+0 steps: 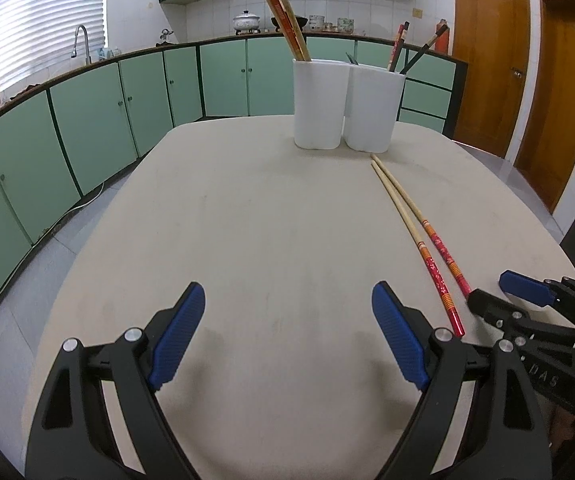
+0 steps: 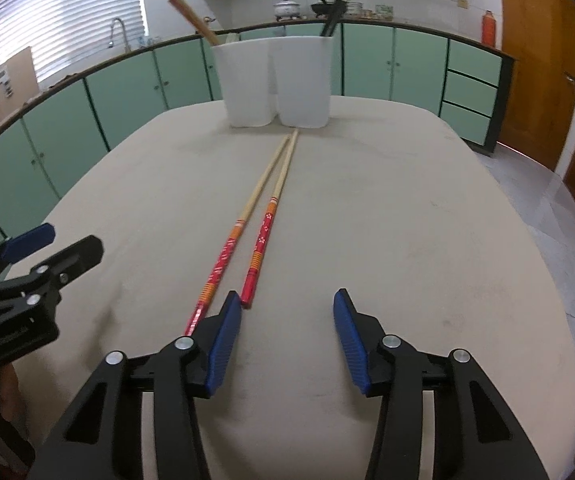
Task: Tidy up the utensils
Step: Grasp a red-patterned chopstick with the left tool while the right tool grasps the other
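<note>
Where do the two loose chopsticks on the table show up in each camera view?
Left wrist view: the chopsticks lie right of centre, running from the holders down toward the right gripper.
Right wrist view: the chopsticks lie at centre, red ends by the right gripper's left finger.
Shared landmark: the two white holders at the chopsticks' plain tips.

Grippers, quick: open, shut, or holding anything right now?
Left gripper: open, empty, above the table.
Right gripper: open, empty, at the red ends of the two chopsticks.
</note>
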